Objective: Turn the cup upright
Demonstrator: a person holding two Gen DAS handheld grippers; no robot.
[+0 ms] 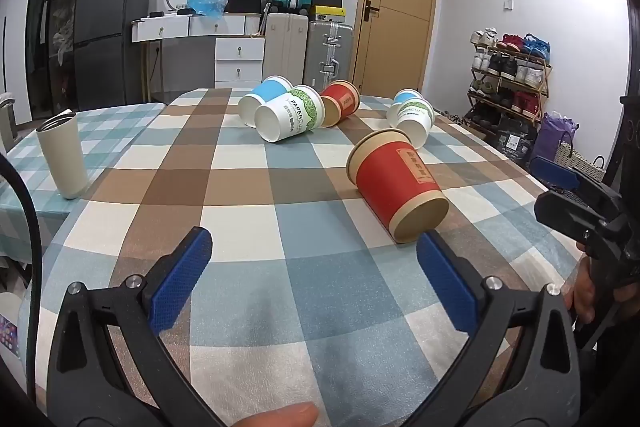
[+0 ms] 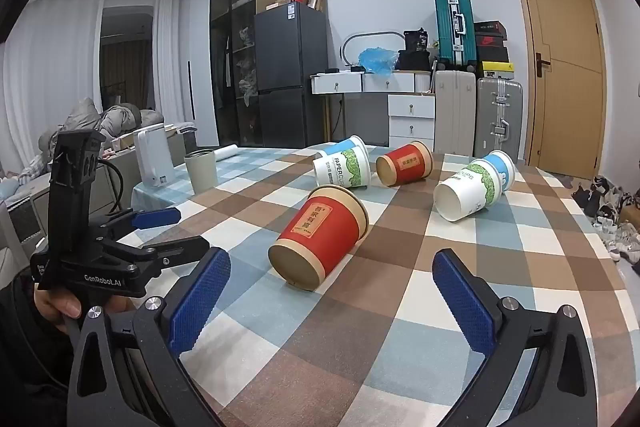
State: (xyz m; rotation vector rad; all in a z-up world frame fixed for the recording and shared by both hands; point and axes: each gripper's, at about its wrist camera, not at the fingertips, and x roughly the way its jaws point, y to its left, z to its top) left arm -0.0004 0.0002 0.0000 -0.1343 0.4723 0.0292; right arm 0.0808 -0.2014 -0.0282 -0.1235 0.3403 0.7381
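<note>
6 paper cups lie on their sides on the checked tabletop: 2 red cups, the near one and the far one; 2 white cups with green print, one on the left and one on the right; and 2 blue-banded cups, and. 1 beige tumbler stands upright. 2 grippers show, the left gripper and the right gripper.

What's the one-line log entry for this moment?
stage: approach | left tool: open, empty | right tool: open, empty | near red cup: on side | contact: none
</note>
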